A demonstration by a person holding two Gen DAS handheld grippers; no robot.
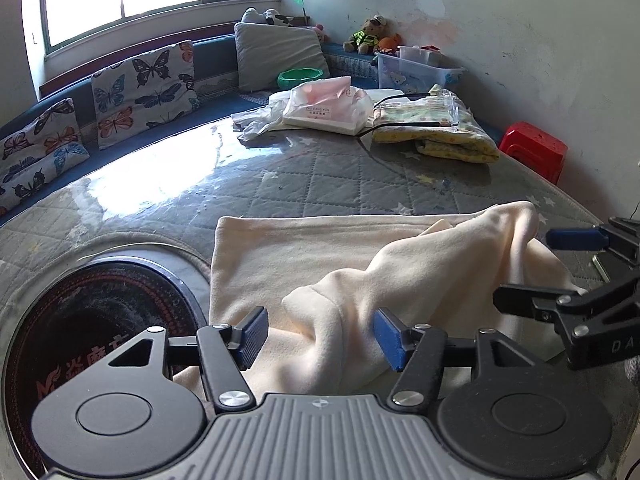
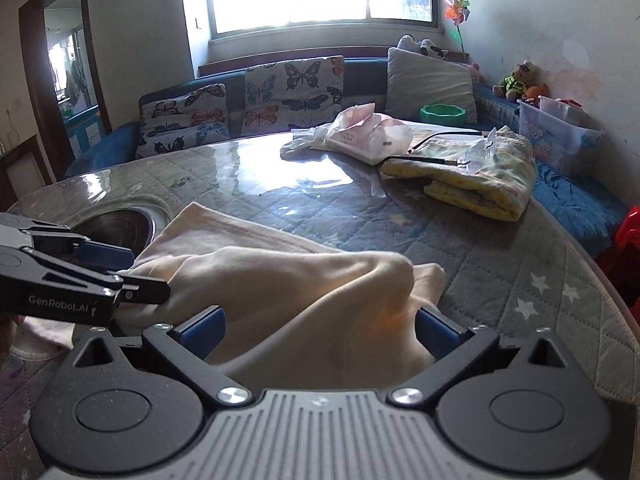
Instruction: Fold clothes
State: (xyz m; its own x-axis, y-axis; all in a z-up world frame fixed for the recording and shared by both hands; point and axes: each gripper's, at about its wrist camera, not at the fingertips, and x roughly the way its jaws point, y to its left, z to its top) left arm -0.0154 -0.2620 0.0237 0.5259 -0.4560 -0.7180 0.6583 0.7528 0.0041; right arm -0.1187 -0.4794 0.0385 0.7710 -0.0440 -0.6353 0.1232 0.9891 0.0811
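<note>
Fold half done, I'd say: cream garment (image 1: 304, 264) still bunched mid-table (image 1: 360, 168). My left gripper (image 1: 320, 336) and right gripper (image 2: 318, 330) both gape wide, holding nothing.

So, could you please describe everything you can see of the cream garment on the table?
The cream garment is a soft, fleece-like cloth of one plain colour, lying on the quilted table cover. Its far part lies flat with a straight hemmed edge; the near part is bunched into a raised ridge. The left gripper and right gripper are both open, their fingers astride the folds. Its left edge lies beside the round burner.
</note>
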